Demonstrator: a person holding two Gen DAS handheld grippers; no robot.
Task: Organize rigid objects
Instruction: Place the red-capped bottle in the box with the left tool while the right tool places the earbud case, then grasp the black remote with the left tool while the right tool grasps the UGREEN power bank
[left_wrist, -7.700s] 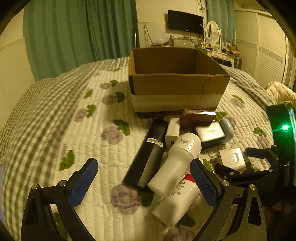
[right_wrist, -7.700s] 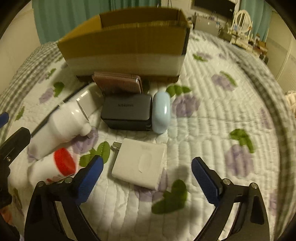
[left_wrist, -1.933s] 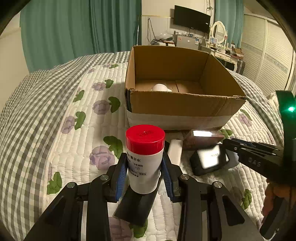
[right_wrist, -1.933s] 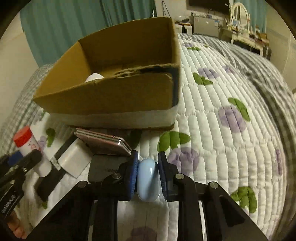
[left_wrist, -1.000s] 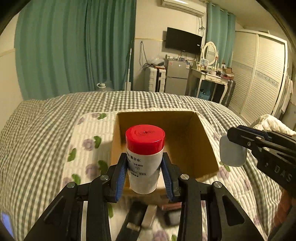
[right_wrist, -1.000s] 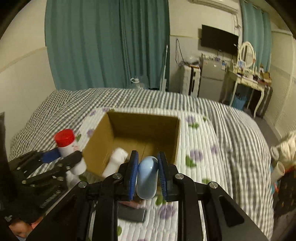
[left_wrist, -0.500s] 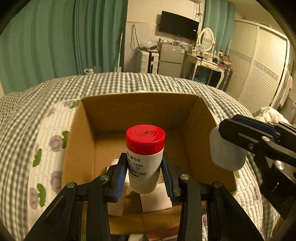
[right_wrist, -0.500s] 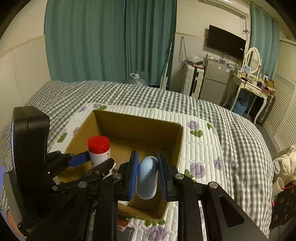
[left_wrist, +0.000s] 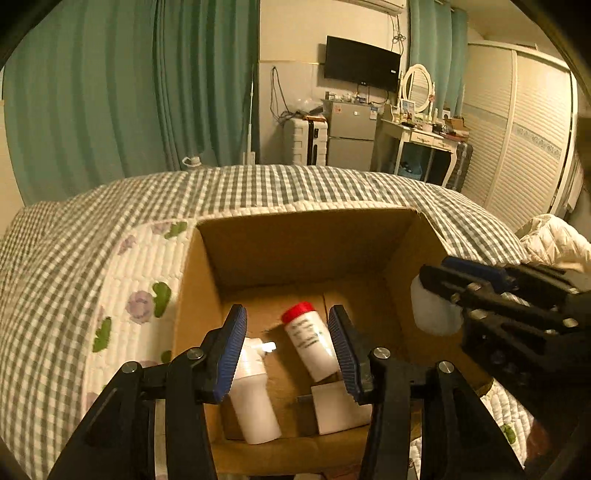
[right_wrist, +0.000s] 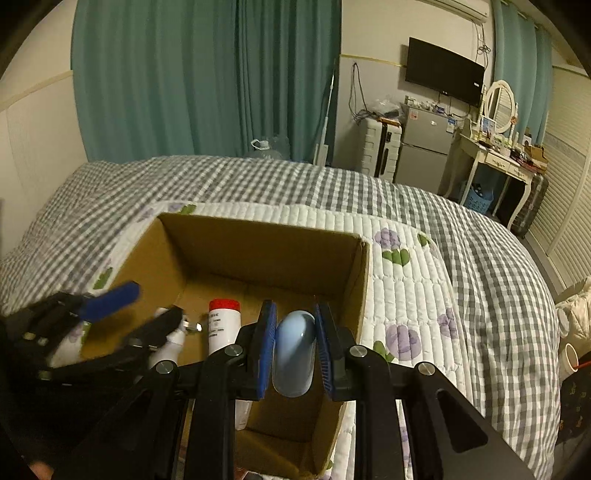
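Observation:
An open cardboard box (left_wrist: 306, 243) sits on the bed. My left gripper (left_wrist: 288, 343) is open above it. The red-capped white bottle (left_wrist: 310, 341) lies loose on the box floor, between a white pump bottle (left_wrist: 253, 395) and a white charger block (left_wrist: 338, 408). My right gripper (right_wrist: 294, 350) is shut on a pale blue oval case (right_wrist: 294, 360), held over the box's right side (right_wrist: 354, 295). That case also shows in the left wrist view (left_wrist: 434, 314). The red-capped bottle shows in the right wrist view (right_wrist: 222, 325).
The box rests on a floral quilt (right_wrist: 410, 295) over a grey checked bedspread (left_wrist: 62, 266). Green curtains, a TV, a small fridge and a dressing table stand behind the bed. A white jacket (left_wrist: 554, 240) lies at the right.
My left gripper has opened and let go of the red-capped bottle, which now lies in the box. My right gripper still holds the blue case over the box.

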